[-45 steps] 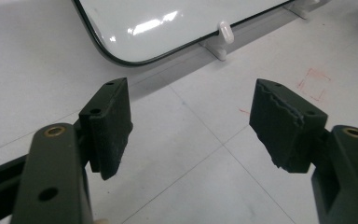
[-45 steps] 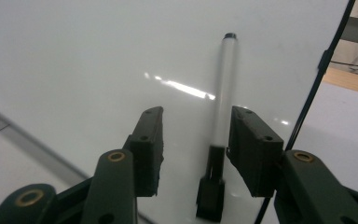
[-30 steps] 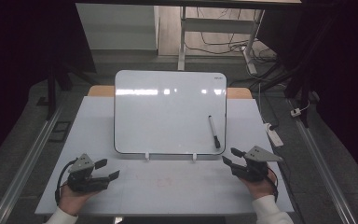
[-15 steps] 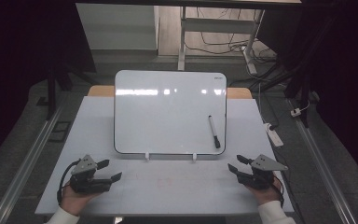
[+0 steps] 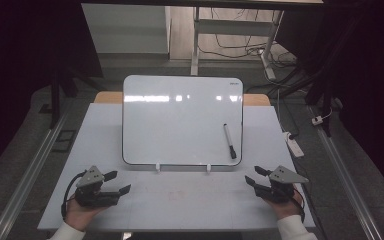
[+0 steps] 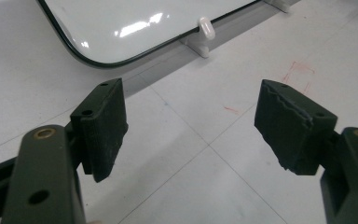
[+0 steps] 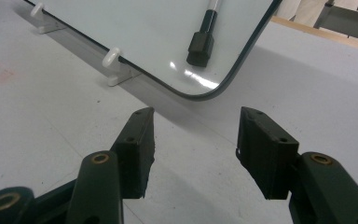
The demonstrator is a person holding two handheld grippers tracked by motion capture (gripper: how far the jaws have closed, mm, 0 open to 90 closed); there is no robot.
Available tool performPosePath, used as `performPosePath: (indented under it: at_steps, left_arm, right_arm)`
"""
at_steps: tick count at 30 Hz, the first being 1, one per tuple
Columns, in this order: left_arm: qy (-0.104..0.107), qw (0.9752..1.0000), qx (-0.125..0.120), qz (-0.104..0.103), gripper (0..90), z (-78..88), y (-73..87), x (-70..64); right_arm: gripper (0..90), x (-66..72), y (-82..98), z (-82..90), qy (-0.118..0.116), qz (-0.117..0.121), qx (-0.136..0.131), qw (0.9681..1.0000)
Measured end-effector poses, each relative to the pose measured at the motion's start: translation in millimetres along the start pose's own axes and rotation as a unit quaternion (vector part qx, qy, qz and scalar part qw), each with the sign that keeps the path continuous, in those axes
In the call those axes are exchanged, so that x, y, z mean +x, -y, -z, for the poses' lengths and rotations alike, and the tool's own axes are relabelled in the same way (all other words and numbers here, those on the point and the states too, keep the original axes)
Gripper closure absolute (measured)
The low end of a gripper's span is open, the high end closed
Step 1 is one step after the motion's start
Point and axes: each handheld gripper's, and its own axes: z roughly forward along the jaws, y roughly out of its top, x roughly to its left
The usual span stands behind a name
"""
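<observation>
Marker [image 5: 229, 141] lies lengthwise on board [image 5: 180, 120], just ahead-left of right gripper [image 5: 260, 181], nearer than left gripper [image 5: 118, 182]; both agape, empty.

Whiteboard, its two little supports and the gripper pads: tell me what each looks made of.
Whiteboard: a smooth, glossy white sheet, perhaps coated metal or glass, going by the sharp light reflections; thin dark edging.
Supports: white moulded plastic, by their rounded, slightly shiny look.
Pads: matte black, probably rubber or dense foam; the edge of the left gripper's other pad looks ragged and worn.
</observation>
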Motion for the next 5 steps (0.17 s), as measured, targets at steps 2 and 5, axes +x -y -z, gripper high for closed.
performPosePath:
  at_steps: [2, 5]
  left_arm:
    - [0.0, 1.0, 0.001, 0.001, 25.6, -0.5, -0.1, -0.2]
    - [0.0, 1.0, 0.0, 0.0, 25.6, -0.6, -0.4, -0.4]
  right_arm:
    - [45.7, -0.4, -0.2, 0.8, 0.001, -0.001, -0.001, 1.0]
    - [45.2, -1.3, -0.2, 1.6, 0.001, 0.0, -0.005, 1.0]
